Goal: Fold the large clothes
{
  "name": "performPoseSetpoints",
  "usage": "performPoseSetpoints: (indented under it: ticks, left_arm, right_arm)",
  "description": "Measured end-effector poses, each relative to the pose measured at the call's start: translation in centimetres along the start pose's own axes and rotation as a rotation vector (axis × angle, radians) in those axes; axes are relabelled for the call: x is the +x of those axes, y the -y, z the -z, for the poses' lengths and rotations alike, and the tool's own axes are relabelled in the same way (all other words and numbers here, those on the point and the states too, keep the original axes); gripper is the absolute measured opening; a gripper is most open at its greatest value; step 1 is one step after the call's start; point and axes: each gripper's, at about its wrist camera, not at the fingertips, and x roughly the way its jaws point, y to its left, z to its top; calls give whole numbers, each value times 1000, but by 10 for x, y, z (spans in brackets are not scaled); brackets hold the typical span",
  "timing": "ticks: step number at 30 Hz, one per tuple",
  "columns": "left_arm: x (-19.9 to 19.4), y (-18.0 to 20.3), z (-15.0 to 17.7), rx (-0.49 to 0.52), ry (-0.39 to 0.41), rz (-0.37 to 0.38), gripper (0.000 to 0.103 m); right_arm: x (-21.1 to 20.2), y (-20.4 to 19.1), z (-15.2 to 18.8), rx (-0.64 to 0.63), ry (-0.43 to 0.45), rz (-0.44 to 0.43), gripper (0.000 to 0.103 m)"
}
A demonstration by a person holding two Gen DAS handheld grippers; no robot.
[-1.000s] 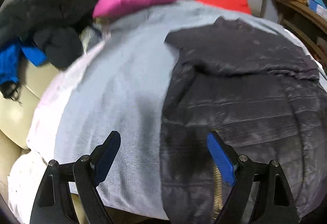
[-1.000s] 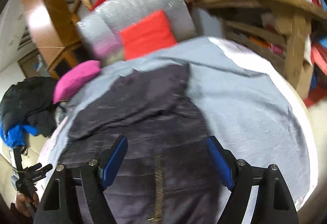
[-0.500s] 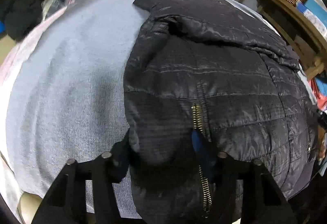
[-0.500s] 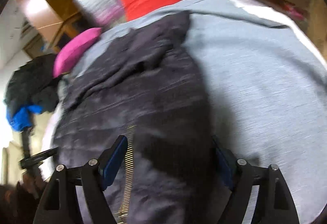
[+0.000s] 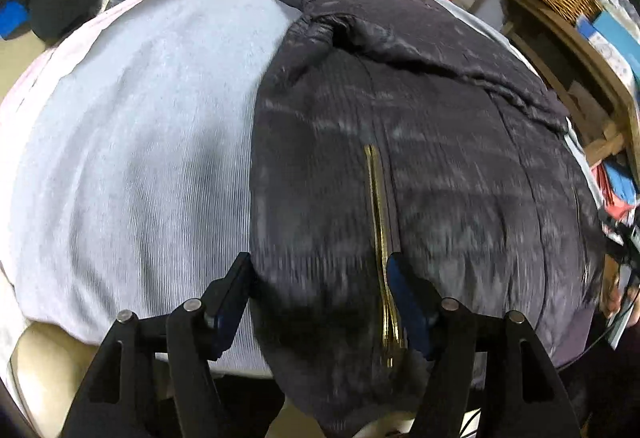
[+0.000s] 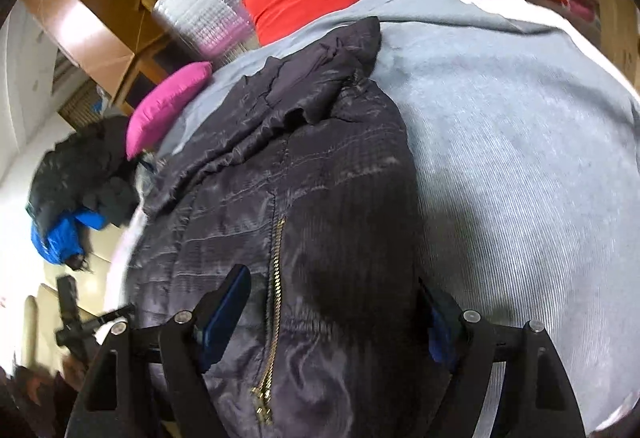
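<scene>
One black puffer jacket lies on the grey sheet, bare sheet at nine o'clock. Left gripper is opening astride the hem; right gripper gapes over it.

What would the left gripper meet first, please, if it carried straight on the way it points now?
Most likely the dark quilted jacket: the left gripper, jaws opening, already straddles its near corner beside the gold zipper.

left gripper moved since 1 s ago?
Yes. The left gripper has closed in on the black jacket: its fingers, earlier mostly over the grey sheet, now straddle the jacket's near hem beside the gold zipper, jaws opening.
</scene>
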Motion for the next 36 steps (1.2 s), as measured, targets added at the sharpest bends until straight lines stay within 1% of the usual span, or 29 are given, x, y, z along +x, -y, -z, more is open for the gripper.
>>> performPoseSetpoints:
  ticks: [2, 3, 4, 5, 6, 8, 10, 13, 15, 16, 17, 19, 20, 21, 22, 23, 25, 27, 31, 33, 35, 36]
  left_arm:
    - [-3, 8, 8, 42, 7, -13, 69]
    - [-4, 10, 10, 56, 15, -15, 66]
    - [-4, 12, 10, 63, 14, -12, 55]
    - [-4, 12, 9, 58, 9, -9, 46]
    - [-4, 11, 8, 49, 10, 3, 44]
    - [-7, 4, 1, 27, 15, 46, 30]
    - [-6, 0, -1, 12, 12, 53, 26]
    - [-8, -2, 5, 4, 23, 71, 26]
    - [-10, -9, 8, -11, 20, 62, 34]
    - [-11, -12, 9, -26, 15, 69, 45]
    - [-12, -14, 13, -44, 13, 80, 49]
    - [-8, -23, 14, -54, 15, 94, 49]
    - [-9, -25, 13, -44, 22, 96, 47]
    - [-10, -26, 15, -40, 32, 103, 41]
    - [-11, -27, 16, -37, 42, 114, 22]
    - [-10, -27, 14, -35, 49, 129, 16]
    - [-11, -31, 13, -43, 57, 158, 12]
    - [-13, -33, 12, -47, 59, 171, 11]
    - [-18, -35, 15, -48, 73, 171, 10]
    - [-21, -39, 21, -54, 65, 151, 13]
    - [-19, -36, 24, -45, 52, 125, 18]
    - [-19, -34, 25, -42, 45, 119, 18]
  right_arm:
    - [-3, 3, 4, 22, -5, -26, 82]
    - [-3, 2, 6, 26, -7, -36, 82]
    - [-5, 1, 7, 30, -7, -43, 82]
    - [-5, 0, 8, 35, -7, -51, 82]
    - [-4, -1, 10, 43, -8, -60, 82]
    - [-3, -4, 13, 46, -3, -68, 82]
    - [-5, -5, 16, 42, -2, -72, 82]
    - [-8, -6, 21, 54, -7, -103, 82]
    - [-9, -5, 24, 66, -16, -124, 82]
    - [-9, -4, 26, 76, -23, -138, 82]
    - [-9, -4, 28, 85, -32, -149, 82]
    - [-9, -3, 32, 95, -46, -162, 82]
    - [-9, -4, 35, 101, -55, -171, 82]
    - [-9, -5, 37, 106, -62, -178, 82]
    - [-9, -5, 40, 115, -70, -190, 82]
    - [-9, -6, 43, 121, -73, -196, 82]
    - [-11, -8, 48, 131, -79, -204, 82]
    - [-11, -7, 52, 151, -84, -214, 82]
    - [-10, -6, 61, 174, -99, -220, 82]
    - [-9, -8, 65, 181, -104, -217, 82]
    - [-10, -9, 67, 182, -101, -214, 82]
    - [-10, -9, 67, 184, -99, -216, 82]
